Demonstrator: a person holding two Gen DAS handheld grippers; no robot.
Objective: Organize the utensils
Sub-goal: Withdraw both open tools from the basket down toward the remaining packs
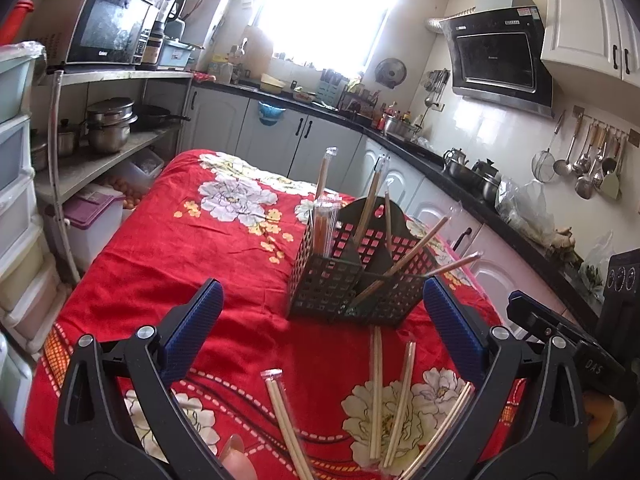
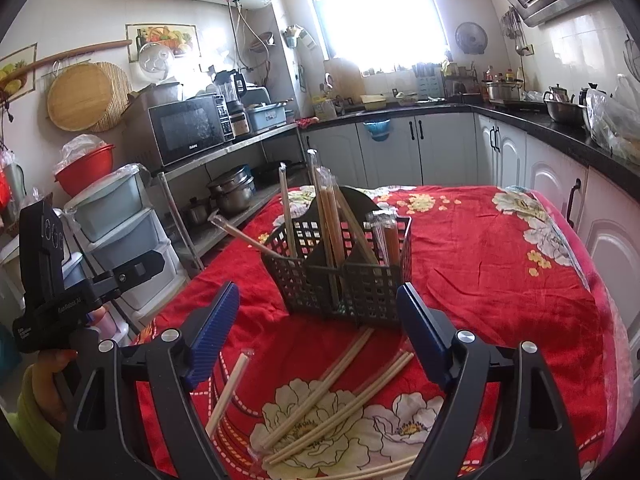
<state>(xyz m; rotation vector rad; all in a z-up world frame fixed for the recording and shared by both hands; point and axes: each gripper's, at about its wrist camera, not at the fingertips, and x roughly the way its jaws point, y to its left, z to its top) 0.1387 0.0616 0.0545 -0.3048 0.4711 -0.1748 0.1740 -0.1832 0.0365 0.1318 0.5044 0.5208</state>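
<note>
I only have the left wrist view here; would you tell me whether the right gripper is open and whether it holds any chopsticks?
Observer: The right gripper is open, with nothing between its fingers.
Operator: Thank you. What lies in front of it?
Observer: Loose chopsticks lie on the red cloth between and below its fingers, on the near side of the basket.
Operator: Does my left gripper show from there?
Observer: Only from the side, at the left edge: the left gripper is held by a hand, and its opening does not show in that view.
</note>
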